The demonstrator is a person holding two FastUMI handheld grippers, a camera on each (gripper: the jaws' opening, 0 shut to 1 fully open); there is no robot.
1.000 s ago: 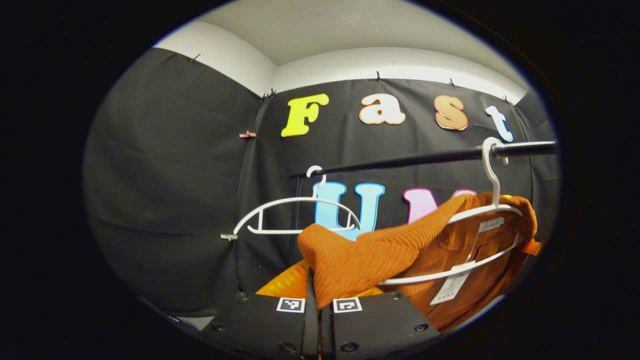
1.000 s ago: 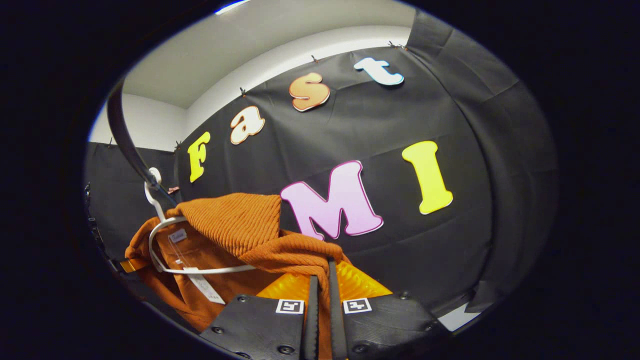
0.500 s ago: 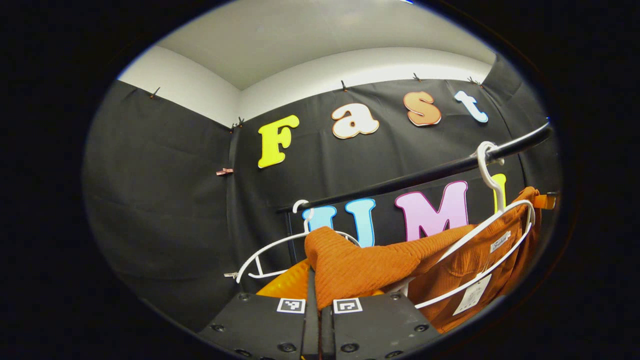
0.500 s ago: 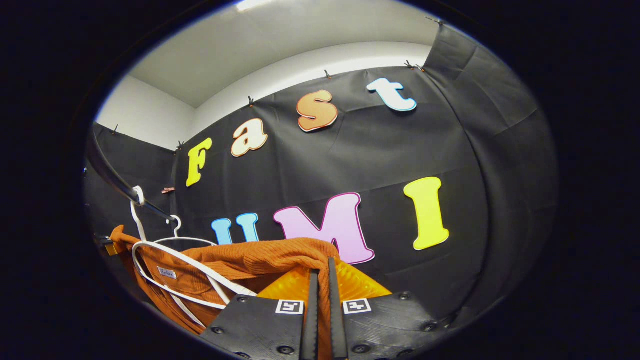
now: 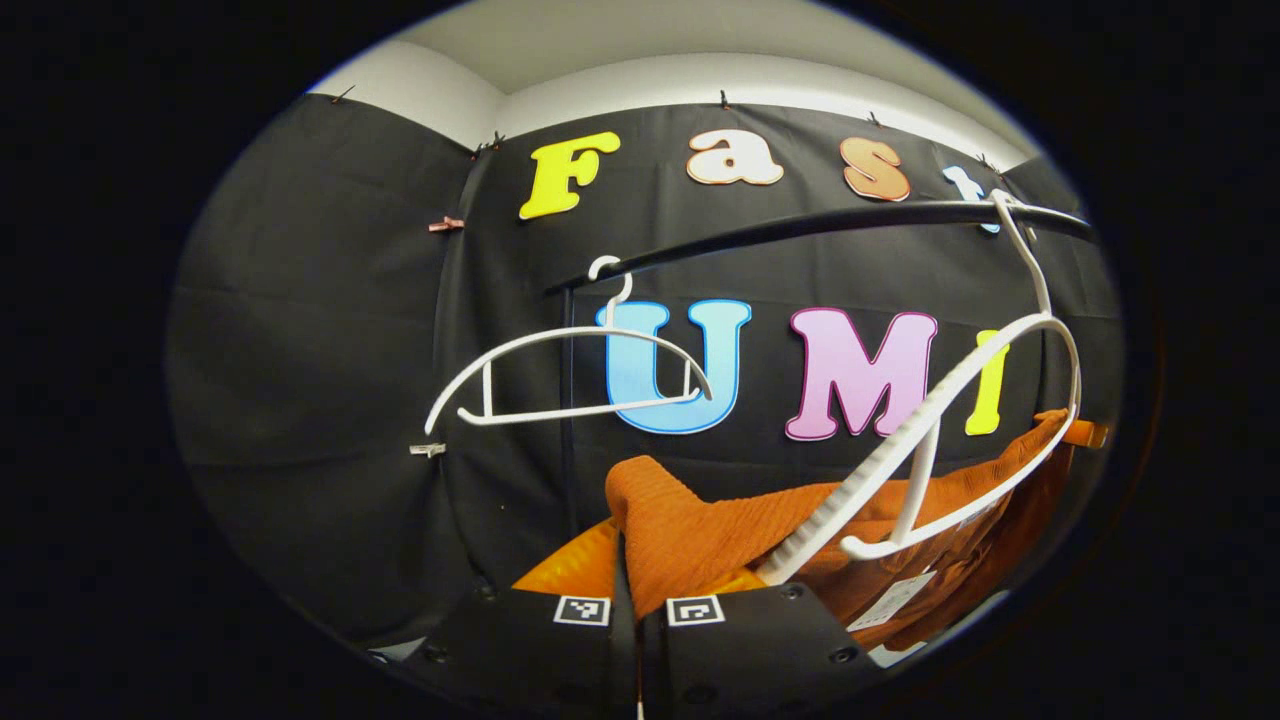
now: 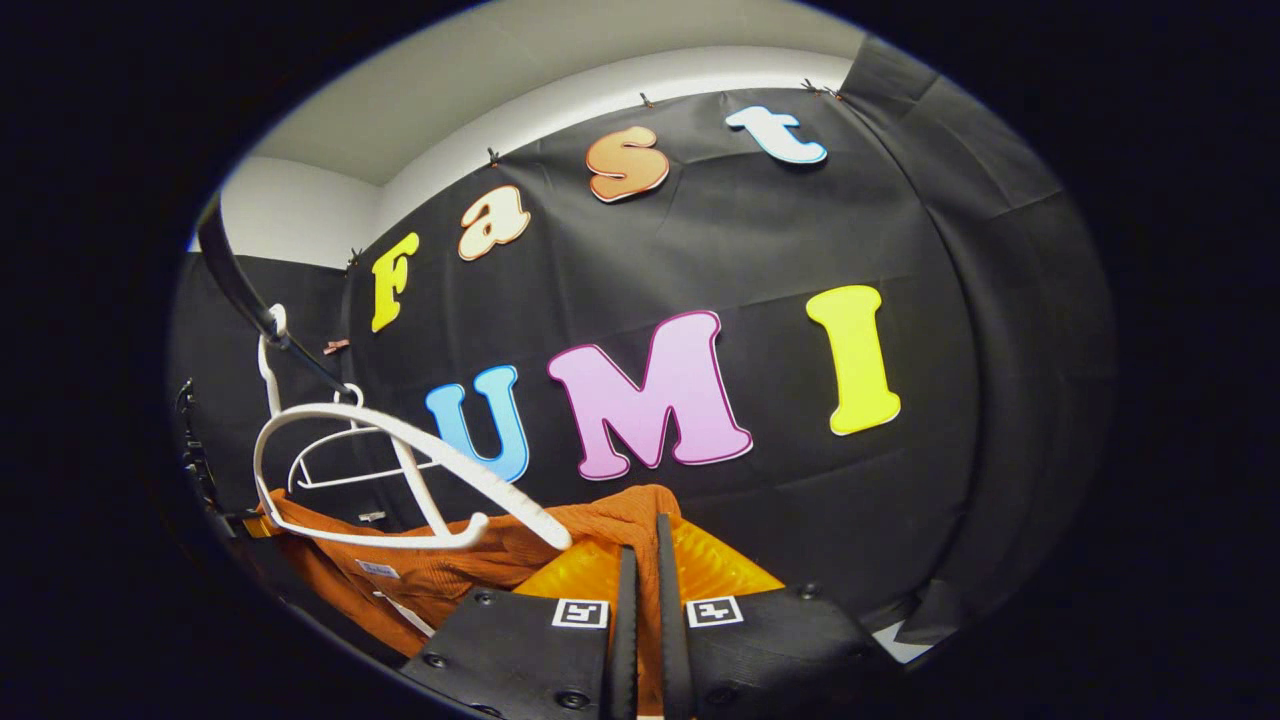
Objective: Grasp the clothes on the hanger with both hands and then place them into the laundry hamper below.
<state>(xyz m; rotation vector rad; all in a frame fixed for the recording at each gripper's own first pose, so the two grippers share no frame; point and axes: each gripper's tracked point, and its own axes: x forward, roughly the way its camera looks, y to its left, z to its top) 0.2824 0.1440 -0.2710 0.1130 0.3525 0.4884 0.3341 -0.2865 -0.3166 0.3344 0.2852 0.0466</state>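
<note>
An orange ribbed knit garment (image 5: 720, 525) stretches between the two grippers, below a white hanger (image 5: 940, 420) that hangs bare from the black rail (image 5: 800, 225). My left gripper (image 5: 637, 590) is shut on one shoulder of the garment, which bunches up above the fingers. In the right gripper view the same garment (image 6: 480, 560) sags under the white hanger (image 6: 400, 450), and my right gripper (image 6: 640, 580) is shut on its other shoulder. A white label (image 5: 890, 600) dangles inside the garment. The far orange gripper (image 5: 1085, 432) holds the garment's other end.
A second, bare white hanger (image 5: 560, 370) hangs on the rail to the left. The black rail (image 6: 240, 290) curves along the left edge of the right gripper view. Black cloth walls close in behind and on both sides.
Both grippers have pulled the garment down off the white hanger. The hanger now swings bare above the cloth, and the rail sits higher in both views.
</note>
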